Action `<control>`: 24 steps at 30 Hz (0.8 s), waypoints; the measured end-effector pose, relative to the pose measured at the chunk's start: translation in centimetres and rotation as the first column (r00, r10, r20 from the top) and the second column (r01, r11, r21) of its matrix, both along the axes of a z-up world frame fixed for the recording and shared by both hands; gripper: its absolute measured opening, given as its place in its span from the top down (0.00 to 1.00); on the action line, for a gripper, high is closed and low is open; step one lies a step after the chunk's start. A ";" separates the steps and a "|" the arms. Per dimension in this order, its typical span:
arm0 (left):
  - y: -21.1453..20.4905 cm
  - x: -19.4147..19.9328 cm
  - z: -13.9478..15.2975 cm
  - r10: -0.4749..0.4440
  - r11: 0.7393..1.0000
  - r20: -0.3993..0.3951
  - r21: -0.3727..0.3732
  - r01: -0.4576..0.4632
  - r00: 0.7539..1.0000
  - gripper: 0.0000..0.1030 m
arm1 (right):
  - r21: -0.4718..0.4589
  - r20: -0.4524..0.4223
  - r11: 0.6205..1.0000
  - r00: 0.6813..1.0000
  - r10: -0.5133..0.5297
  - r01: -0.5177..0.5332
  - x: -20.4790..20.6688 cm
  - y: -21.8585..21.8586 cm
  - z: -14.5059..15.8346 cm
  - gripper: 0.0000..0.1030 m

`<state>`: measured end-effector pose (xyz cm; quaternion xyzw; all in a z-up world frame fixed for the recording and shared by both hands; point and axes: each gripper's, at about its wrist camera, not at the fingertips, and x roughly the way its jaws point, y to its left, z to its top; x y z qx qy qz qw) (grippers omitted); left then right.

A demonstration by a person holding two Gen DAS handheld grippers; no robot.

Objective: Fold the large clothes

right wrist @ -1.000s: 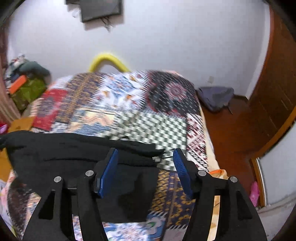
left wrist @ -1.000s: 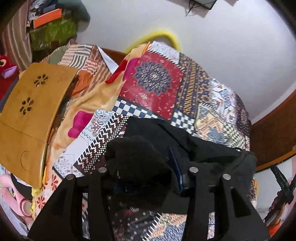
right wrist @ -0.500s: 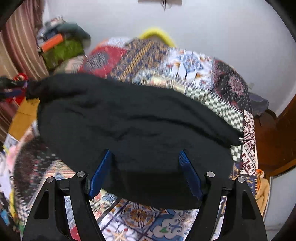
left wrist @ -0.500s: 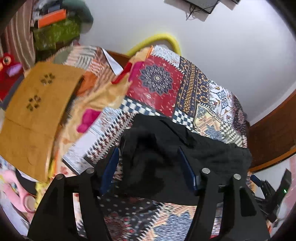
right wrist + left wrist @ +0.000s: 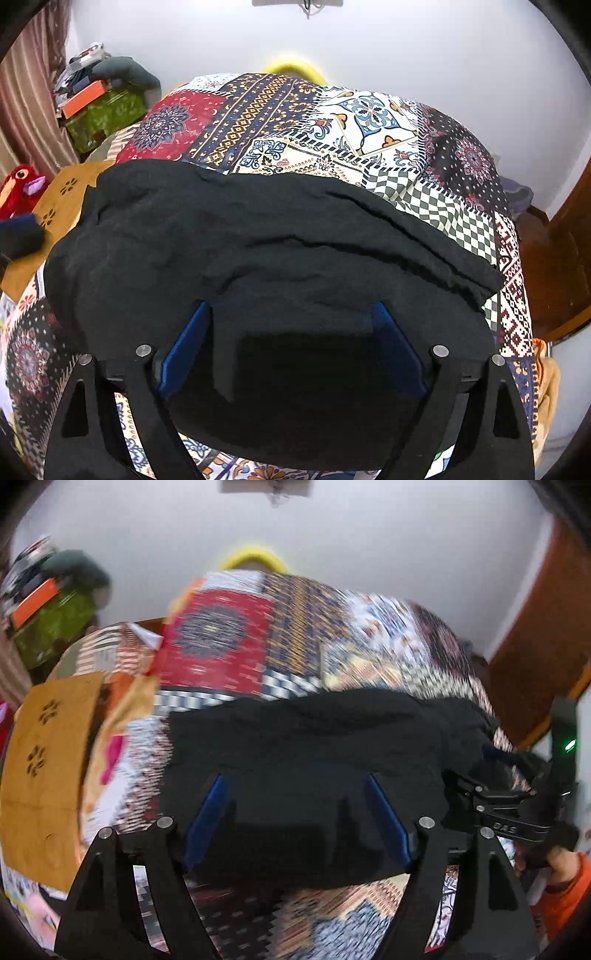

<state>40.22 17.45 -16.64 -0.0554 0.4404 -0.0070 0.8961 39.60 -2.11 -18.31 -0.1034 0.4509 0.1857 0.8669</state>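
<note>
Both jaws opening, black garment (image 5: pixel 258 236) released

A home bedroom: a bed (image 5: pixel 388 122) spread with a patchwork-print cover fills the room. To the bed's left stand striped curtains (image 5: pixel 26 92), a pile of stacked belongings (image 5: pixel 99 96) and a red plush toy (image 5: pixel 18 188); to its right, a wooden door (image 5: pixel 565 236).

Each gripper is a black frame of cut-out triangular struts with silver screws and two blue fingers (image 5: pixel 184 347). On the right gripper (image 5: pixel 491 812), seen from the left one, white lettering and a green light show, with an orange sleeve (image 5: pixel 561 897) behind it.
</note>
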 end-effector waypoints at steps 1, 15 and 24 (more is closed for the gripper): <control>-1.3 0.7 -1.2 -0.018 1.000 -0.010 0.014 0.019 1.000 0.26 | -0.001 0.003 1.000 1.000 0.005 -0.005 0.0 -0.1 0.0 0.13; -4.1 3.2 -7.4 0.000 1.000 -0.023 0.008 0.000 1.000 0.02 | -0.038 0.039 0.999 0.999 0.035 -0.033 -1.1 -1.3 -0.9 0.11; -3.9 -1.5 -4.8 0.026 0.994 0.009 0.106 -0.027 1.000 0.02 | -0.006 -0.063 1.000 0.998 -0.024 0.023 -2.4 -2.8 0.4 0.11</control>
